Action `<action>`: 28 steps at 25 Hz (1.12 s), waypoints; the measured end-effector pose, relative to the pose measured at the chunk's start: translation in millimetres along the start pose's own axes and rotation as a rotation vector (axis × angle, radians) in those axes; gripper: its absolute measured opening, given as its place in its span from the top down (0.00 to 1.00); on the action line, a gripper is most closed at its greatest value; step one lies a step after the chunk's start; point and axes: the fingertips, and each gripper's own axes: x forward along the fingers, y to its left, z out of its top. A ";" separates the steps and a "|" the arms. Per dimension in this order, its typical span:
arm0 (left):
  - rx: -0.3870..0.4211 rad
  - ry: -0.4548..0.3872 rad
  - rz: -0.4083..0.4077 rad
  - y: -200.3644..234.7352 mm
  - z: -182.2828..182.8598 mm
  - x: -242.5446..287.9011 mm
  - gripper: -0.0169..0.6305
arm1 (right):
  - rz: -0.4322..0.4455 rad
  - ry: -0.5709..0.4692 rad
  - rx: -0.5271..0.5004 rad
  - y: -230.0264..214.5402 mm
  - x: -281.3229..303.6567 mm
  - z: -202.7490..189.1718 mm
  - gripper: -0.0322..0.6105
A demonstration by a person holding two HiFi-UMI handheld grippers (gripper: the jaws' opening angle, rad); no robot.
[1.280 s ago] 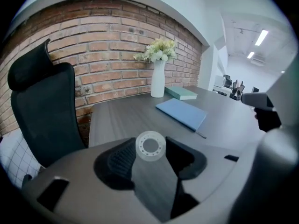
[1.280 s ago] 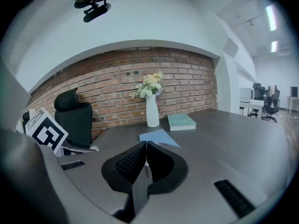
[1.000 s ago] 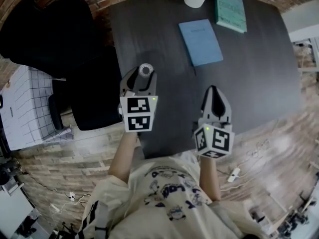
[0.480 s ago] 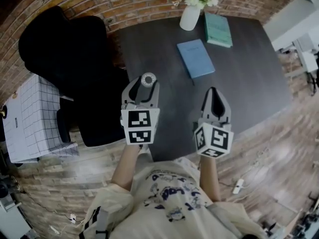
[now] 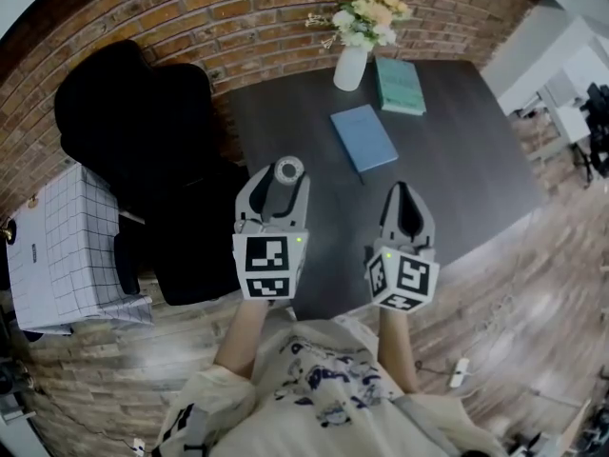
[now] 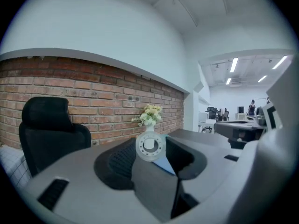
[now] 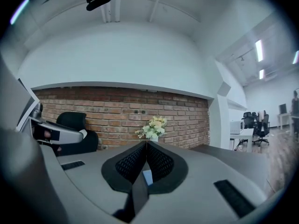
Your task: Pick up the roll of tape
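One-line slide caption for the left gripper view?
Left gripper holding a small white roll of tape between its jaw tips, red brick wall behind.

Head view: ambient light is even and moderately dim, and shadows are soft and diffuse. The dark table [image 5: 447,169] reads matte. Strong barrel distortion bends the brick wall [image 5: 238,27] along the upper edge, and detail smears toward the lower corners.

Both gripper views: the image is circular with black corners. Ceiling strip lights [image 6: 233,64] at upper right are overexposed. The foreground in the lower frame is out of focus. The roll of tape [image 6: 150,147] is slightly soft; the background is sharper.
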 end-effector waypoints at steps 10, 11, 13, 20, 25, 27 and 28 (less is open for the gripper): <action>0.012 -0.076 -0.026 -14.5 23.7 -27.3 0.66 | -0.018 -0.046 -0.003 4.8 -23.1 19.9 0.94; 0.012 -0.078 -0.027 -15.4 24.6 -29.1 0.66 | -0.021 -0.047 -0.005 4.5 -24.7 21.5 0.94; 0.014 -0.082 -0.028 -16.3 25.6 -32.3 0.66 | -0.028 -0.047 -0.004 3.4 -27.2 21.8 0.94; 0.017 -0.091 -0.031 -18.0 27.5 -38.0 0.66 | -0.037 -0.049 -0.005 4.8 -32.4 23.1 0.94; 0.018 -0.092 -0.038 -18.7 27.6 -39.0 0.66 | -0.042 -0.050 -0.001 4.4 -33.0 23.5 0.94; 0.021 -0.092 -0.043 -20.7 27.4 -38.3 0.66 | -0.049 -0.049 0.003 2.7 -33.1 22.4 0.94; 0.023 -0.091 -0.046 -21.9 27.5 -38.0 0.66 | -0.050 -0.049 0.003 2.2 -33.1 22.1 0.94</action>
